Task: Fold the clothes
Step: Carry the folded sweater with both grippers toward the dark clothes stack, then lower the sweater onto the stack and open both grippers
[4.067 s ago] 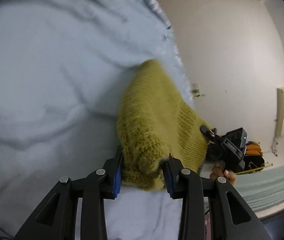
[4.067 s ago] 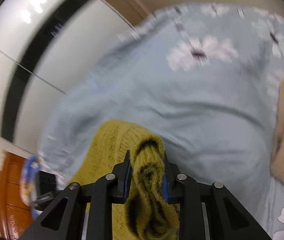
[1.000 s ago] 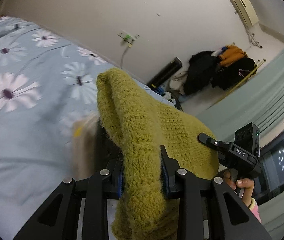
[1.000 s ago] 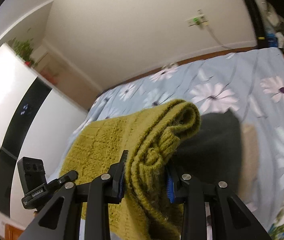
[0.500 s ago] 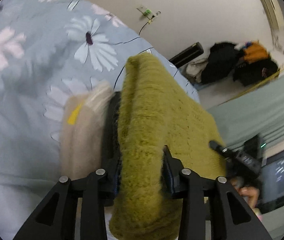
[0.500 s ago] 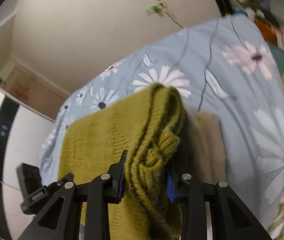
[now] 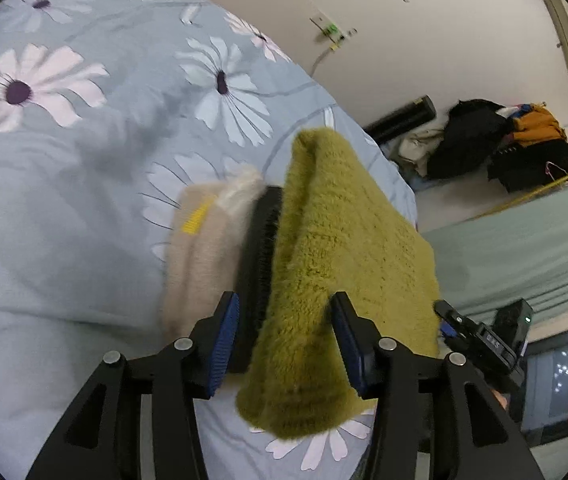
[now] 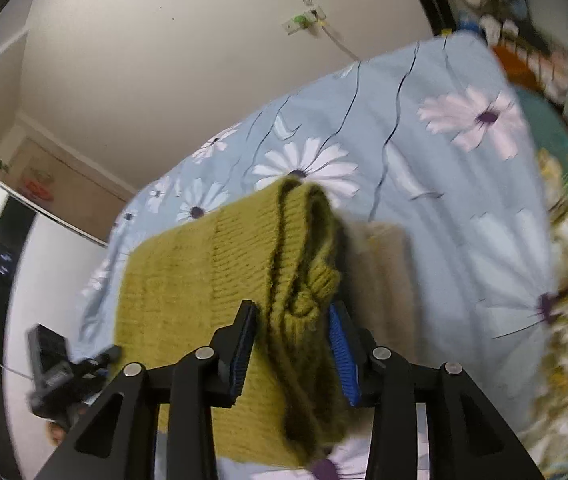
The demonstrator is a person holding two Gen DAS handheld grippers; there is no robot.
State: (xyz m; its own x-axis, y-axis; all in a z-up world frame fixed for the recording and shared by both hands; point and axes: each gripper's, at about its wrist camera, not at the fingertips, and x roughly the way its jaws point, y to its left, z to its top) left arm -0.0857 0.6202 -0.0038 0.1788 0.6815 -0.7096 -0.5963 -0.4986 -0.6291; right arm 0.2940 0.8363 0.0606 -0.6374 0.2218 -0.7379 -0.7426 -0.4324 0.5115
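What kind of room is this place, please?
Most likely a bedroom at home: a bed under a blue daisy-print duvet, folded garments stacked on it beside the olive-green sweater, and a pile of clothes along the wall.

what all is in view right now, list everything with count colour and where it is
sweater: 1, olive green, folded, between both grippers over the stack
folded garments: 2, beige and black, stacked on the bed beside the sweater
bedcover: 1, light blue with white daisies, under everything
wall socket: 1, white with green, on the cream wall
clothes pile: 1, black and orange, on the floor by the wall
left gripper: 1, black with blue pads, jaws apart around the sweater
right gripper: 1, black with blue pads, jaws apart around the sweater
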